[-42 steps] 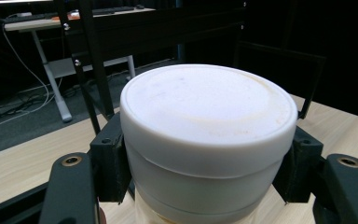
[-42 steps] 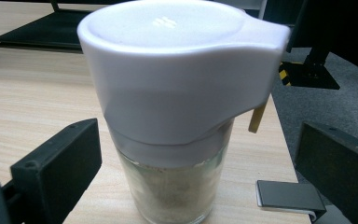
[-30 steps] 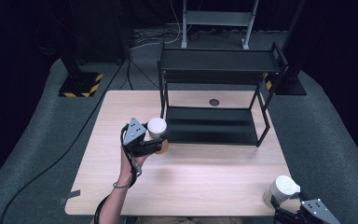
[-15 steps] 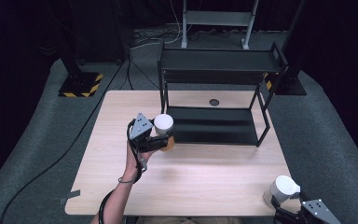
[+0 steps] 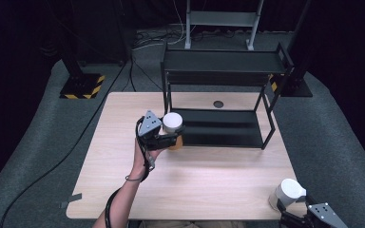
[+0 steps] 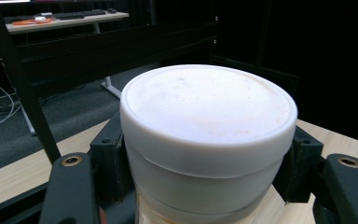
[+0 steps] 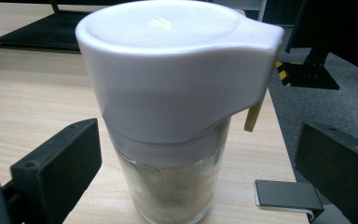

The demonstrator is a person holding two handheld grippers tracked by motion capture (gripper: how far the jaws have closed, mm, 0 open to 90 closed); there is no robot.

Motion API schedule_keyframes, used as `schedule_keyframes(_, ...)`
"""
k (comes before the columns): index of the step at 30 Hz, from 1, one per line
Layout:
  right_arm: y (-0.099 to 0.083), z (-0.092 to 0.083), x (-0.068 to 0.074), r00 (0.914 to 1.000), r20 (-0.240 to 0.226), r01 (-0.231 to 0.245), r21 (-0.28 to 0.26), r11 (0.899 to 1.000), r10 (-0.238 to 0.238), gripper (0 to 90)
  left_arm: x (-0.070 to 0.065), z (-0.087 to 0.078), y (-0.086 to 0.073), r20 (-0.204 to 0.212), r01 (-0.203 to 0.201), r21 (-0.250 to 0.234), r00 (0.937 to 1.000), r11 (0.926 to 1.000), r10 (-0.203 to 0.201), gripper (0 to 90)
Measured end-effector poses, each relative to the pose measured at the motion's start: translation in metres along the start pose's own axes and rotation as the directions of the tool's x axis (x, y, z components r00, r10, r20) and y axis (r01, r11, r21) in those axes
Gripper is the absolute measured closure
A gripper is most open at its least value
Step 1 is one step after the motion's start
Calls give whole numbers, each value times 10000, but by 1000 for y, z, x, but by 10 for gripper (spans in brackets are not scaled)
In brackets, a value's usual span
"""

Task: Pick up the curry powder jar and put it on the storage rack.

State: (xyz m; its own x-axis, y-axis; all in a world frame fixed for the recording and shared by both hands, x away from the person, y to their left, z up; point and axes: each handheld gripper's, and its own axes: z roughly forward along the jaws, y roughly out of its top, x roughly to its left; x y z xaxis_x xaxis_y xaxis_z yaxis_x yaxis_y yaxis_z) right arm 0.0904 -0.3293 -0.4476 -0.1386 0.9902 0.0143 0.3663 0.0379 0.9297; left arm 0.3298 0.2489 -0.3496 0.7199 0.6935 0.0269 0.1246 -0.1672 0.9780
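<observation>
While left tool (image 5: 171, 140) clamps white-lidded jar (image 5: 173, 122), jar's base hidden, right tool (image 5: 298, 219) cropped, open beside shaker (image 5: 286, 193).

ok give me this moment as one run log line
left gripper: shut on white-lidded jar, by shelf rack | right gripper: open around shaker jar
</observation>
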Motion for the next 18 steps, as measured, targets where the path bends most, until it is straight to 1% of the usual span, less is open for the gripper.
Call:
schedule_keyframes(8,0,0,0,10000,-33,1,22,10000,-1,0,3,7,7,54,30,-105,10000,9999,-29,336)
schedule_keyframes(13,0,0,0,10000,-21,-6,16,10000,6,0,6,11,11,94,30,-73,10000,10000,-30,336)
schedule_keyframes(18,0,0,0,10000,-22,-2,28,10000,2,0,10,15,13,140,195,-149,9997,9997,-193,336)
